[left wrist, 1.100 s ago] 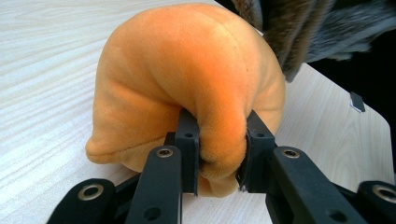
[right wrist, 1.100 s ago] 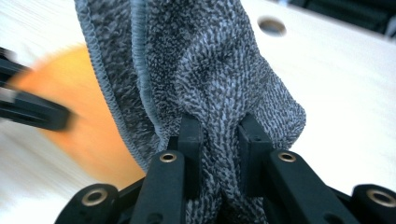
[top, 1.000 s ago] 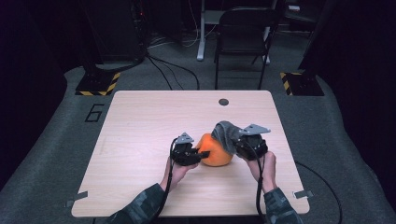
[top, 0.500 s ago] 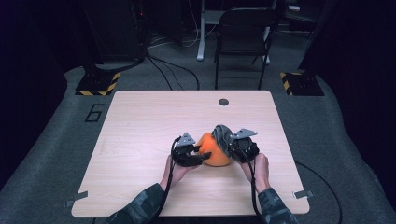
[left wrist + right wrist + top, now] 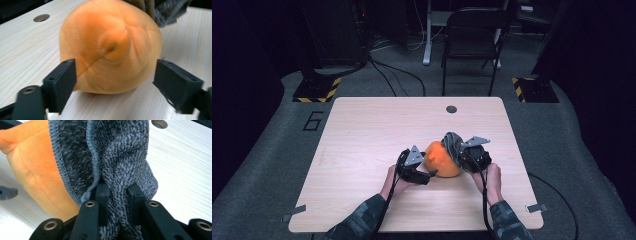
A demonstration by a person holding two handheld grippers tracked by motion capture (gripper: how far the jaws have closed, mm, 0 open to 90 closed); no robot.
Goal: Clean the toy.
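Crowding orange plush (image 5: 443, 160): grey sock (image 5: 452, 142).

Looks like a lab or recording studio: bare wooden table (image 5: 362, 150) on grey carpet (image 5: 272, 170), black chair (image 5: 472, 45), loose cables (image 5: 397, 75), hazard-striped stand bases (image 5: 314, 92), dark surroundings

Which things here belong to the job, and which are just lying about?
In the job:
orange plush
grey knit fabric, pinched by the right gripper
left gripper, jaws just opened, either side of the plush

Lying about:
chair
floor cables
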